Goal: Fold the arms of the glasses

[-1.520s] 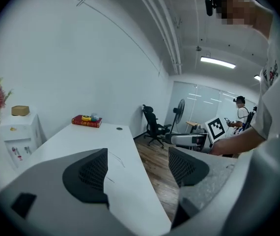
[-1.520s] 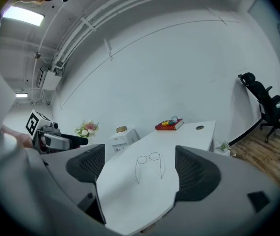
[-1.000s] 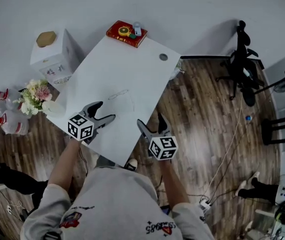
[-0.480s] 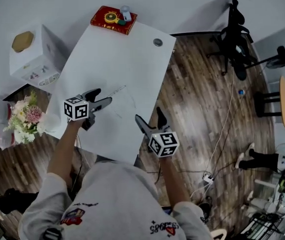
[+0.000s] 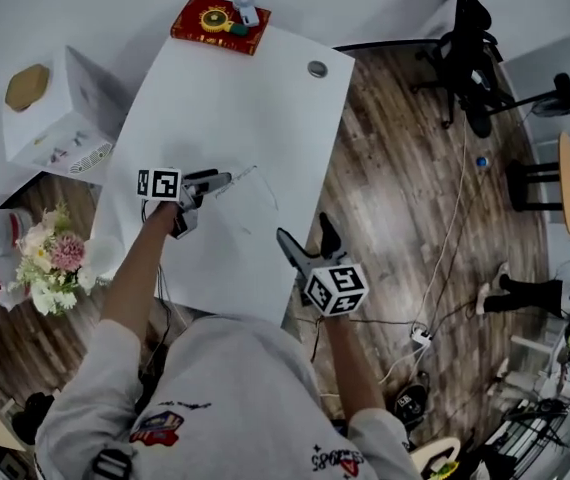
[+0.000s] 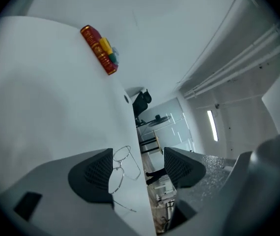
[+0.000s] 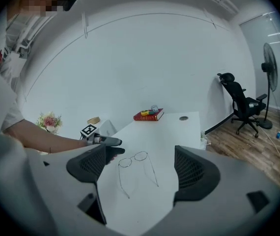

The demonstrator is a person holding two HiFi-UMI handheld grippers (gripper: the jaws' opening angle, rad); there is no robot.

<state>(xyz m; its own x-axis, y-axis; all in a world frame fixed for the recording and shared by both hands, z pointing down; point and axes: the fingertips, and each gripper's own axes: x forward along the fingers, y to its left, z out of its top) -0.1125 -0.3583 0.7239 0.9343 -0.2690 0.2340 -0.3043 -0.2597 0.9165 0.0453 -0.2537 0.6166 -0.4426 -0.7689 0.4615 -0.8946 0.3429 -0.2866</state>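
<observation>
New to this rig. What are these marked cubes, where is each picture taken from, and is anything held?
No robot: a person holds a two-jaw gripper in each hand; the marked cubes belong to them. One picture looks down from the person's head, the other two look along each gripper's jaws. On the white table lie wire glasses, arms unfolded, and a red book at the far edge. The left gripper is at the glasses; its jaws have just closed a little but stand apart, glasses just ahead, unpinched. The right gripper hovers open, empty.
</observation>
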